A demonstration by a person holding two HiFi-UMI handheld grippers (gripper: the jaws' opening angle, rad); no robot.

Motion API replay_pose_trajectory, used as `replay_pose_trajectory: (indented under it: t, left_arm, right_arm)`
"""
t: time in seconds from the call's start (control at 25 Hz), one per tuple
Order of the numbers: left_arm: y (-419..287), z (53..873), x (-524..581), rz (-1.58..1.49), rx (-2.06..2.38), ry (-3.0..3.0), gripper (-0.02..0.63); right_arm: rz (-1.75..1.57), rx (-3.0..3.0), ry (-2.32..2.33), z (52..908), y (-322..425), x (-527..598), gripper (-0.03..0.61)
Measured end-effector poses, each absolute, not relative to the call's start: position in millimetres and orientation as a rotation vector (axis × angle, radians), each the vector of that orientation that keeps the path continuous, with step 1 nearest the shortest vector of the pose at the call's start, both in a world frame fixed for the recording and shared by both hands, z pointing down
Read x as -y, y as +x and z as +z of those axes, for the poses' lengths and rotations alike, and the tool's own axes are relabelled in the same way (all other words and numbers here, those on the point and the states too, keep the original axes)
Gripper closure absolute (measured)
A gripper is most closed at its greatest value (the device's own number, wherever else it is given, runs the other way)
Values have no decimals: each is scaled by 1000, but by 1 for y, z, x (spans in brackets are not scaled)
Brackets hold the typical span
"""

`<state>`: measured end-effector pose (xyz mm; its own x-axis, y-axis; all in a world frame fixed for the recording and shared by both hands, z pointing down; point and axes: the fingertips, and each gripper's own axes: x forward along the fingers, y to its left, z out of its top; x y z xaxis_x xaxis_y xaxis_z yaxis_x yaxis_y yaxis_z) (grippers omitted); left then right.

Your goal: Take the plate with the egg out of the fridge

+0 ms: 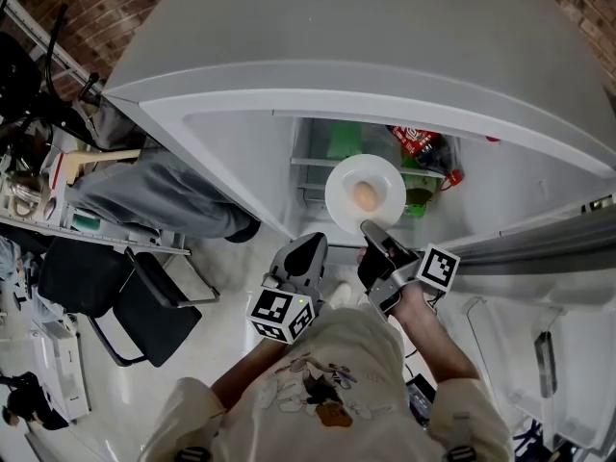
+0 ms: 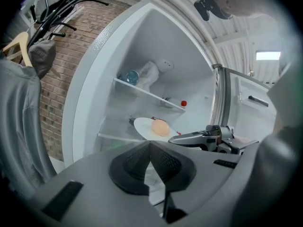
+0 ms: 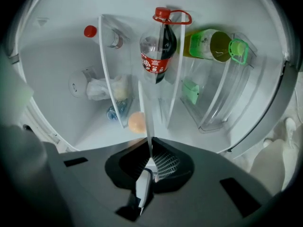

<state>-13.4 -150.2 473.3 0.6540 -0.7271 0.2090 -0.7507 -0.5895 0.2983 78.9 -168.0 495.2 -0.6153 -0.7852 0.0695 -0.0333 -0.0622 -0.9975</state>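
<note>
A white plate [image 1: 345,198] with a tan egg [image 1: 365,195] on it hangs level in front of the open fridge's shelves. My right gripper [image 1: 369,227] is shut on the plate's near rim. In the right gripper view the plate [image 3: 147,126] shows edge-on as a thin line between the jaws of the right gripper [image 3: 150,157], with the egg [image 3: 137,122] to its left. My left gripper [image 1: 313,243] hovers just left of the plate, its jaws together and empty. The left gripper view shows the plate [image 2: 143,126], the egg [image 2: 160,127] and the right gripper [image 2: 189,138] past the left gripper [image 2: 150,148].
The fridge door [image 1: 539,258] stands open at the right. Its racks hold a cola bottle [image 3: 159,46] and a green bottle [image 3: 210,44]. A red-capped bottle [image 3: 102,34] and a bag [image 3: 100,89] lie on the inner shelves. A black chair [image 1: 144,306] and hanging clothes [image 1: 164,195] stand at the left.
</note>
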Motion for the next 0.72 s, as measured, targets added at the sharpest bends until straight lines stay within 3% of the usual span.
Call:
replay_pose_trajectory:
  t: [0.72]
  left_arm:
    - [-14,475,151,95,1161,2508,604]
  right_arm:
    - [-1775,-1576,-896,503,85,132,560]
